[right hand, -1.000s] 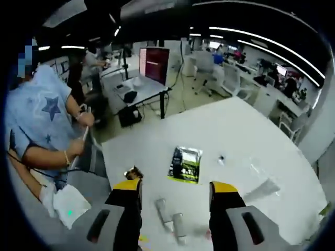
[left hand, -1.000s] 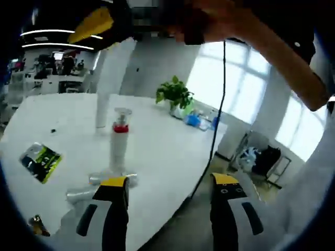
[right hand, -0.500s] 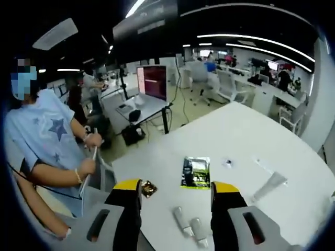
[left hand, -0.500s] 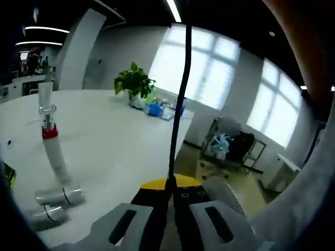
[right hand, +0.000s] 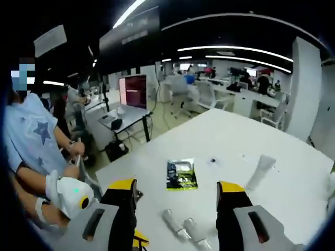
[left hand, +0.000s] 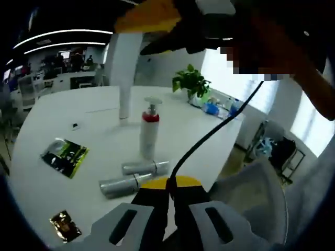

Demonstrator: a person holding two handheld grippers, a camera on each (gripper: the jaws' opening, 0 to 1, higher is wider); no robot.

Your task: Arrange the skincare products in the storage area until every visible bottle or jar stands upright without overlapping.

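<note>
**Cable still pinched, bottles still untouched**

Left tongs (left hand: 168, 196) stay clamped flat on a black cable (left hand: 209, 138), same as half a second ago; only the view swings back over the table (left hand: 99, 112). Right tongs (right hand: 177, 191) hang wide open, holding nothing. Pump bottle (left hand: 148, 133) and white tube (left hand: 125, 97) upright, two silver tubes (left hand: 135, 175) lying beside the bottle. Probably zero progress: those two need standing up.
</note>
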